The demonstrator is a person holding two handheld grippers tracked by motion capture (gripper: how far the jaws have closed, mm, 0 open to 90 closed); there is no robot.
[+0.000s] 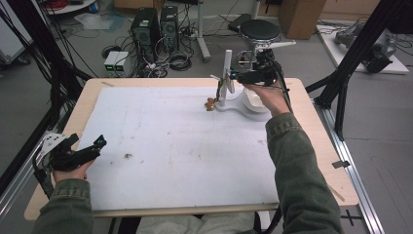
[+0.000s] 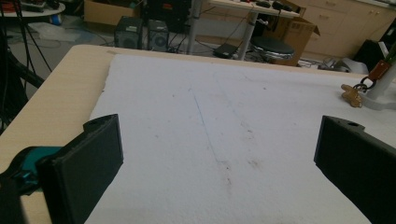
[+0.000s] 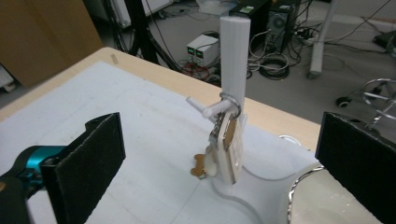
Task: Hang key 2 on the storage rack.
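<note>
Keys — flat beige fob, metal ring — hang on ribbed white post.

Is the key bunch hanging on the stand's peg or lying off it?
Hanging on it. The key bunch has its ring looped over the peg of the upright white stand, and the open right gripper is not touching it.

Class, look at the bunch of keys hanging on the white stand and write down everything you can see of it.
The bunch of keys hangs by a metal ring from a short peg on the white stand, at the far right of the table. A flat cream tag, edged in tan, dangles upright; a small brown charm trails lowest, down by the stand's base. Only the peg touches the ring; the right gripper is open and apart from it.
</note>
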